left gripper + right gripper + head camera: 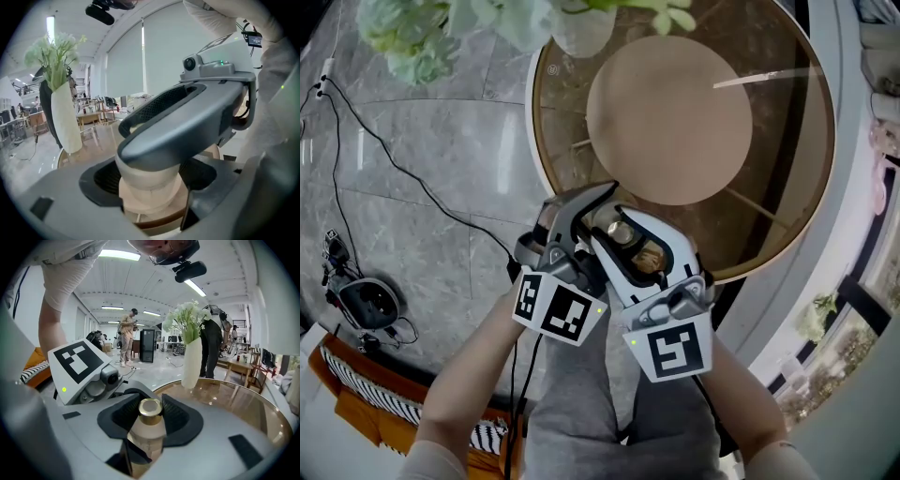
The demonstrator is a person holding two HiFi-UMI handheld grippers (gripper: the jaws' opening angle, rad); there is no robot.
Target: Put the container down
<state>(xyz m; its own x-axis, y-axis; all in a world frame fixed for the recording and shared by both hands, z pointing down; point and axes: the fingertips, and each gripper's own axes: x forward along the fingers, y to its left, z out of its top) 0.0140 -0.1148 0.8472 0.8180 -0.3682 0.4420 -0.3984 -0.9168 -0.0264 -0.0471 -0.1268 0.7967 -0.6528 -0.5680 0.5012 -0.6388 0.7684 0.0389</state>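
The container [622, 232] is a small pale bottle with a gold cap, held in the air over the near rim of the round glass table [787, 187]. My right gripper [630, 242], white-jawed, is shut on it: in the right gripper view [150, 411] the dark pads sit against the gold cap [150, 408]. My left gripper [600, 221] comes in from the left, and its pads [105, 180] close on the bottle's cream body [147, 180]. The right gripper's jaw crosses above the body in the left gripper view and hides the cap there.
A beige disc [670, 117] shows under the glass top. A white vase of pale flowers [191, 364] stands at the table's far side. Cables and a round floor socket [366, 302] lie on the stone floor at left. People [126, 336] stand in the room beyond.
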